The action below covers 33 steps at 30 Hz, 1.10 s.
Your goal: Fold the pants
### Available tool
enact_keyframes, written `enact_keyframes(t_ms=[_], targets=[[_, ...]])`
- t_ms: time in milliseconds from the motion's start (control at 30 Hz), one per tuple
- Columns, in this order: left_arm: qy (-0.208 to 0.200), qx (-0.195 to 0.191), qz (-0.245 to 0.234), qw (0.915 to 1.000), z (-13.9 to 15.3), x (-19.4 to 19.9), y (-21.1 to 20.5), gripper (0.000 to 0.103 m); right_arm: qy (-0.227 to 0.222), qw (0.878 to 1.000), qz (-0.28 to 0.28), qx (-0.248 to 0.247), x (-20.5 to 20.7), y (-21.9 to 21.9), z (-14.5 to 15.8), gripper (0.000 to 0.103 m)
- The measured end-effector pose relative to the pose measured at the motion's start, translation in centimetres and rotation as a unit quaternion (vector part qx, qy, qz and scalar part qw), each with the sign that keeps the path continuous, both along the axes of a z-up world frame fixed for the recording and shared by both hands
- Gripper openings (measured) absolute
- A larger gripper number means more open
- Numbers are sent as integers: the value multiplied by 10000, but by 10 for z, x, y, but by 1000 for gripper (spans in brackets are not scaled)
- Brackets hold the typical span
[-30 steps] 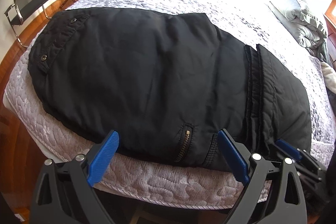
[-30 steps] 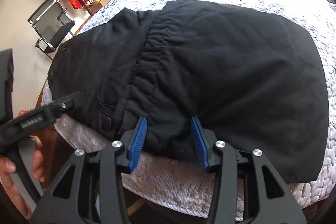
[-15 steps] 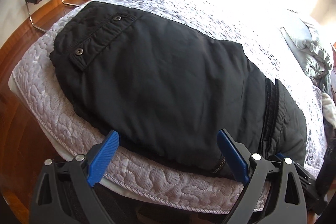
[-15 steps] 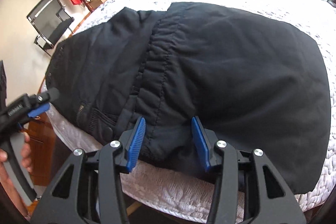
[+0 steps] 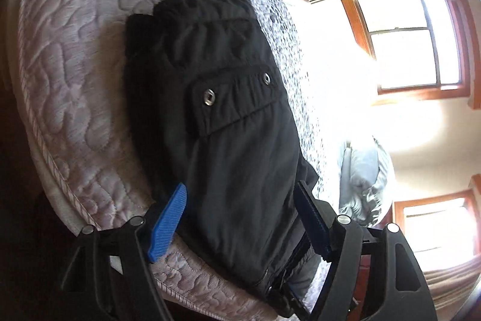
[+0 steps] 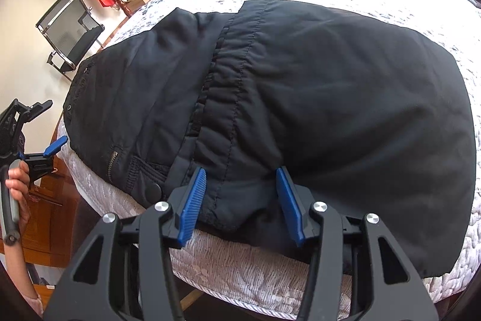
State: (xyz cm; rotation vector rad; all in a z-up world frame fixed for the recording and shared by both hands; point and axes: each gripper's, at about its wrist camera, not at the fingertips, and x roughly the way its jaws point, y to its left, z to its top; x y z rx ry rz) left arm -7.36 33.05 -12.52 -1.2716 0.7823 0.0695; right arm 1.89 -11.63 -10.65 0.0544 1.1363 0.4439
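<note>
Lying flat on the bed (image 6: 240, 276), black pants (image 6: 330, 110) fill the near edge; left gripper (image 5: 240, 218) fingers closing around the cloth, right gripper (image 6: 240, 200) half-open astride a fold.

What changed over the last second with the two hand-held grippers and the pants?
The left hand-held gripper swung along the bed edge to the end of the black pants, rolled on its side, and its jaws are closing around the fabric. The right hand-held gripper kept still, straddling the near edge. The pants lie unmoved on the bed.

Pants (image 6: 300, 98) on bed (image 6: 246, 270), chair (image 6: 69, 29) beyond, left
</note>
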Motion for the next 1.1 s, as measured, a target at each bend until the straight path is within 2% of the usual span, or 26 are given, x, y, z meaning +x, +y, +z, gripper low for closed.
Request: enact_keyframes(t_ms=[67, 133, 200, 300, 400, 533, 667, 833, 967, 1033, 1100], targets=[[134, -66, 94, 9998, -9, -1, 11, 72, 17, 10000, -9, 22, 1, 0, -1, 49], [359, 118, 119, 9992, -13, -1, 17, 66, 28, 10000, -16, 33, 2, 1, -2, 50], [500, 273, 85, 9983, -16, -1, 19, 65, 14, 10000, -10, 16, 2, 2, -2, 51], [540, 210, -62, 9983, -23, 3, 20, 64, -10, 10000, 5, -10, 2, 3, -3, 51], [591, 222, -15, 9980, -26, 12, 22, 63, 2, 10000, 9, -33, 3, 4, -3, 51], [547, 47, 41, 9985, -30, 18, 25, 62, 3, 9999, 10, -99, 4, 7, -4, 51], [308, -213, 86, 9993, -30, 29, 27, 58, 13, 9999, -17, -130, 5, 9, -5, 52], [521, -392, 204, 9977, -51, 42, 28, 54, 23, 9999, -25, -127, 5, 9, -6, 53], [597, -426, 207, 9971, -47, 50, 27, 56, 22, 9999, -20, -129, 5, 9, -6, 53], [494, -397, 142, 9979, -42, 55, 25, 38, 25, 9999, -11, -129, 6, 9, -6, 53], [399, -343, 102, 9986, -37, 59, 21, 25, 26, 9999, -2, -118, 6, 9, -6, 53]])
